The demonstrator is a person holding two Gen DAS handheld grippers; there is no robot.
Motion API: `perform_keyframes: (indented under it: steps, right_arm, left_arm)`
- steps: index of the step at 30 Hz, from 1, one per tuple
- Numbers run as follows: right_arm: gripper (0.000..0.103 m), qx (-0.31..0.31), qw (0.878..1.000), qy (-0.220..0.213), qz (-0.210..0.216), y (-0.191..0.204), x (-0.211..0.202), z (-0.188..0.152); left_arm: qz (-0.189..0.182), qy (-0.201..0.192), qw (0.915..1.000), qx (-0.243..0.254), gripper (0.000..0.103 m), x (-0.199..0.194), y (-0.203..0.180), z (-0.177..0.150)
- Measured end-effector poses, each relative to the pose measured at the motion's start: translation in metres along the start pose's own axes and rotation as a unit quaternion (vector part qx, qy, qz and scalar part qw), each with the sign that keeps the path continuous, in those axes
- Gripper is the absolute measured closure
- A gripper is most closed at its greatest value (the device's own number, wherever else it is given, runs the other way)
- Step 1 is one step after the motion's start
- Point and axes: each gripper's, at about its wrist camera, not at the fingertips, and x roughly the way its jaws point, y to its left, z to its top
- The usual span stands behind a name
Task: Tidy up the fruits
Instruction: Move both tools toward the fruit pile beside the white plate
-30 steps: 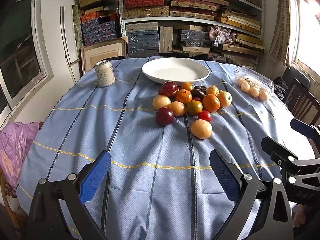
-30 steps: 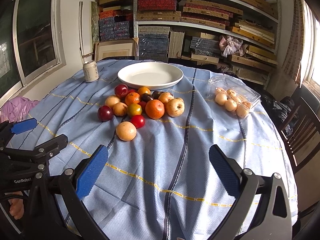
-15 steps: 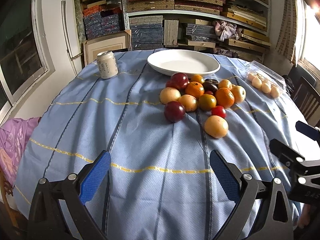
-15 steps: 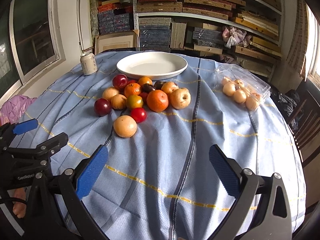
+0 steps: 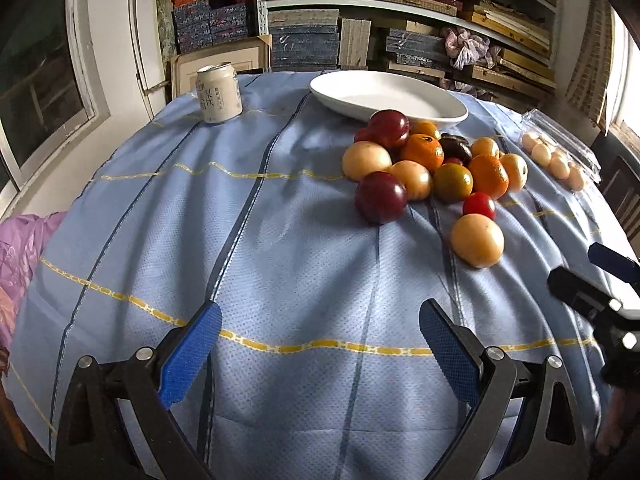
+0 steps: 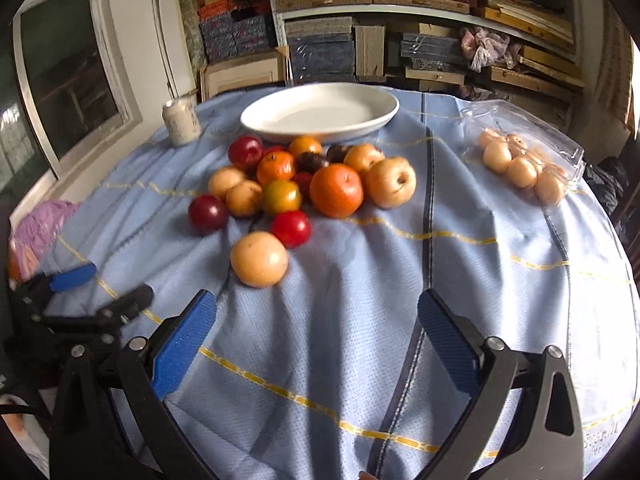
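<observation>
Both grippers are seen closer to the fruit pile [image 6: 296,192] than half a second ago; the fruits loom larger in each view, and the right view is slightly blurred. Left gripper [image 5: 320,344] is spread wide, nothing between its blue pads [image 5: 192,352], held over bare tablecloth [image 5: 280,264]. Right gripper [image 6: 316,340] is likewise spread and empty, with the nearest pale fruit [image 6: 259,259] just ahead of its left pad. Fruits are clustered on the cloth just in front of the white plate [image 6: 320,112], which is seen empty; red plum [image 5: 381,197] and pale fruit sit at the near edge of the pile, a small red one [image 6: 291,229] between. Can [image 5: 219,93] stands well apart at the far left, near the table edge. Clear box [image 6: 528,160] of pale fruits lies at the far right, near that edge. Open cloth is left between grippers and pile, and wide to the left of the pile.
</observation>
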Motion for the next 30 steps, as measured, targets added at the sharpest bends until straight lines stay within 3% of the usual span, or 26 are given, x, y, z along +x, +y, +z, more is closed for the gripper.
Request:
perform_keyframes:
  steps: [5,9,12,15,21,27,30]
  right_arm:
    - [0.004,-0.012,1.0,0.004,-0.003,-0.002,0.006,-0.014]
    - [0.004,-0.005,1.0,-0.013,0.017,-0.01,-0.004,-0.02]
    - [0.004,0.01,0.999,0.001,0.032,-0.021,-0.007,-0.026]
    - [0.004,0.026,0.999,-0.003,0.025,-0.031,-0.012,-0.034]
    - [0.004,-0.03,0.999,-0.036,0.026,-0.021,-0.036,-0.041]
    - [0.004,-0.102,0.991,-0.087,0.025,-0.007,-0.076,-0.006]
    - [0.004,-0.122,0.989,-0.075,0.032,-0.004,-0.074,0.022]
  left_arm:
    - [0.012,-0.003,0.9999,0.012,0.003,0.003,0.0,-0.009]
    - [0.005,-0.016,0.9998,0.015,0.003,-0.004,0.005,-0.015]
    - [0.001,-0.019,0.9997,0.017,0.003,-0.006,0.007,-0.019]
    - [-0.005,-0.024,0.9996,0.014,0.003,-0.01,0.01,-0.022]
    - [-0.025,-0.029,0.9992,0.005,0.003,-0.018,0.019,-0.028]
    - [0.001,-0.027,0.9992,0.029,0.003,-0.013,0.017,-0.011]
    - [0.008,-0.042,0.9985,0.035,0.003,-0.014,0.014,0.006]
